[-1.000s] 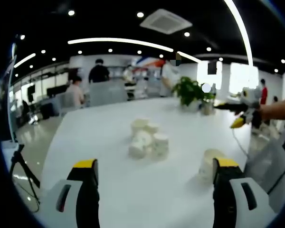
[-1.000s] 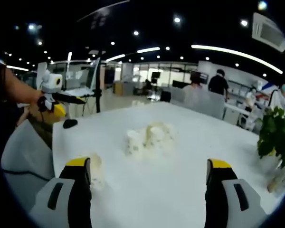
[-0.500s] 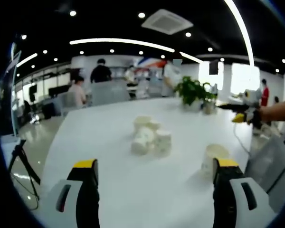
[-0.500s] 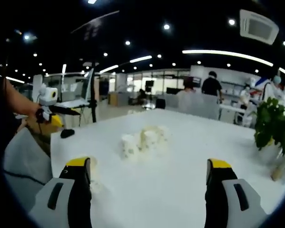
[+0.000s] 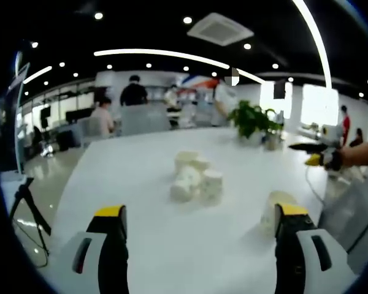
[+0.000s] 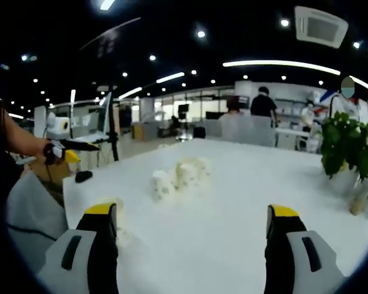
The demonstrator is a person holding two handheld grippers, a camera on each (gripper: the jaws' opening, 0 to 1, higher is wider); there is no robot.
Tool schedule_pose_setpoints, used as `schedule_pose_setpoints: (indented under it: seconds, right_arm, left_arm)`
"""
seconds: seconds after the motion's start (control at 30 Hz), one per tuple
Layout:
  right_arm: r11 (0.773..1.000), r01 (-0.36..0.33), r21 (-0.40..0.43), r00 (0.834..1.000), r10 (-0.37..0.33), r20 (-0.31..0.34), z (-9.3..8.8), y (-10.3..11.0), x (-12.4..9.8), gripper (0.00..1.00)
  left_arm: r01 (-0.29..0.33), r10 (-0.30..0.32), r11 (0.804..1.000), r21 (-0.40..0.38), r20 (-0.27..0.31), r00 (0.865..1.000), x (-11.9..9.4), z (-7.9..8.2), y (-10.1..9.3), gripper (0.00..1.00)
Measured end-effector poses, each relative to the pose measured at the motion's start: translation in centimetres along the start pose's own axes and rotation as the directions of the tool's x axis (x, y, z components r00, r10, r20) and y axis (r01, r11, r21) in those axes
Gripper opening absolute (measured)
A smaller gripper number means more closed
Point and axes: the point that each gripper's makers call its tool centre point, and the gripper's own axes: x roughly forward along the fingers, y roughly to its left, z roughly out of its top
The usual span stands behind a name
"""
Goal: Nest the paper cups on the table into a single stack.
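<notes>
A huddle of several white paper cups [image 5: 193, 177] sits in the middle of the white table [image 5: 141, 245], some upright and some lying on their sides. One more cup [image 5: 276, 207] stands apart, partly hidden behind my left gripper's right jaw. My left gripper [image 5: 200, 211] is open and empty, short of the cups. In the right gripper view the same huddle [image 6: 176, 177] lies ahead, and the lone cup [image 6: 118, 215] peeks out beside the left jaw. My right gripper [image 6: 191, 211] is open, holding nothing. Each gripper also appears hand-held at the table's edge, the right gripper [image 5: 319, 154] and the left gripper [image 6: 62, 149].
A potted plant [image 5: 251, 119] [image 6: 346, 144] stands at the table's far side. A small black object [image 6: 83, 176] lies near the table edge. A tripod [image 5: 24, 208] stands on the floor beside the table. People sit and stand at desks in the background.
Both cameras have drifted slightly, so the plant and room have shifted in view. The cups stay where they were and both grippers stay open.
</notes>
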Motion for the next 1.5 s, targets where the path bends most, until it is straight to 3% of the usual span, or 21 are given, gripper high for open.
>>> schedule_pose_setpoints:
  seconds: [0.4, 0.67, 1.07, 1.5]
  right_arm:
    - [1.000, -0.003, 0.016, 1.000, 0.003, -0.024, -0.8, 0.5, 0.0, 1.00]
    - [1.000, 0.007, 0.030, 1.000, -0.007, -0.023, -0.8, 0.4, -0.5, 1.00]
    - [0.999, 0.012, 0.037, 1.000, -0.011, -0.026, -1.3, 0.3, -1.0, 1.00]
    - [0.999, 0.014, 0.032, 0.999, -0.013, -0.030, -1.2, 0.2, -1.2, 1.00]
  left_arm:
    - [0.030, -0.030, 0.999, 0.043, -0.007, 1.000, 2.2, -1.1, -0.8, 0.98]
    - [0.030, -0.031, 0.999, 0.034, 0.021, 0.999, 5.0, -0.2, -0.9, 0.98]
    - [0.084, -0.084, 0.996, 0.043, -0.005, 0.996, 8.4, -0.3, -1.9, 0.98]
    - [0.133, -0.132, 0.990, 0.049, -0.010, 0.991, 11.8, 0.7, -2.8, 0.94]
